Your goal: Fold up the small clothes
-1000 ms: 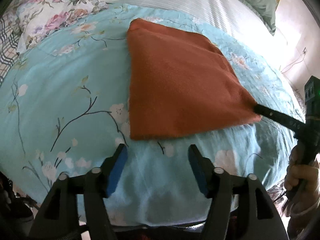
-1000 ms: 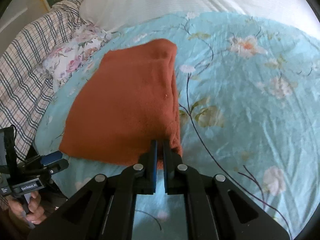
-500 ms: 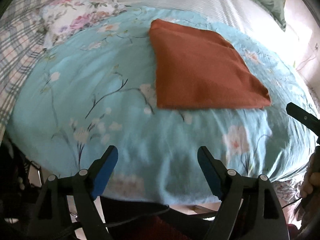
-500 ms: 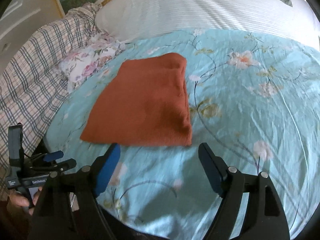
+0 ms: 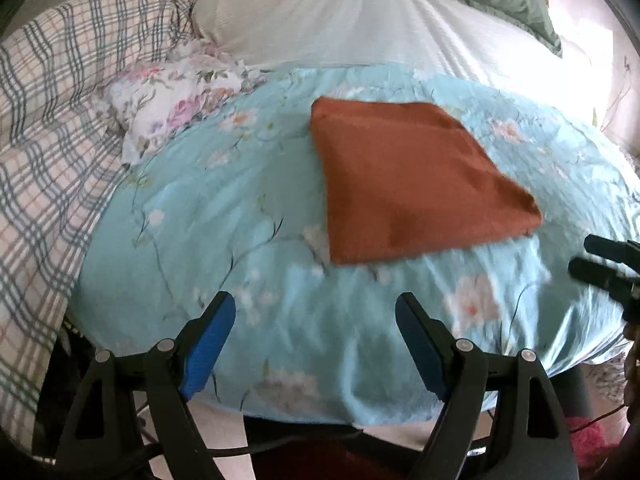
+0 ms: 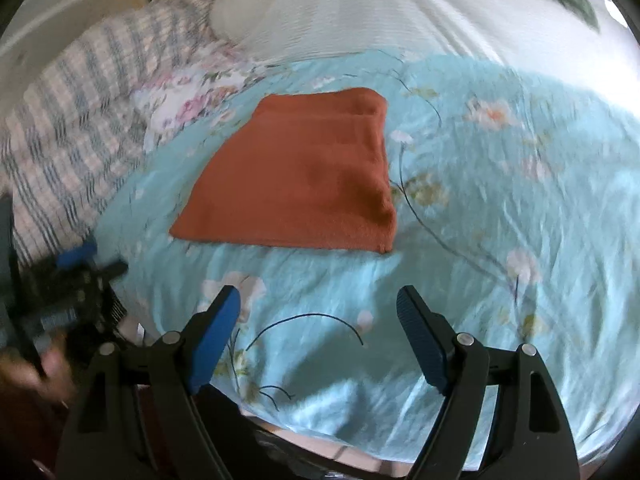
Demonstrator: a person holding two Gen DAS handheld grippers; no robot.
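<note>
Rust-orange folded cloth (image 5: 416,184) lies flat on the light-blue floral bedspread (image 5: 240,208), right of centre in the left wrist view and centre-left in the right wrist view. The left gripper (image 5: 316,344) and the right gripper (image 6: 320,340) both stand wide apart at the bottom of their frames, holding nothing, well short of the cloth's near edge.
</note>
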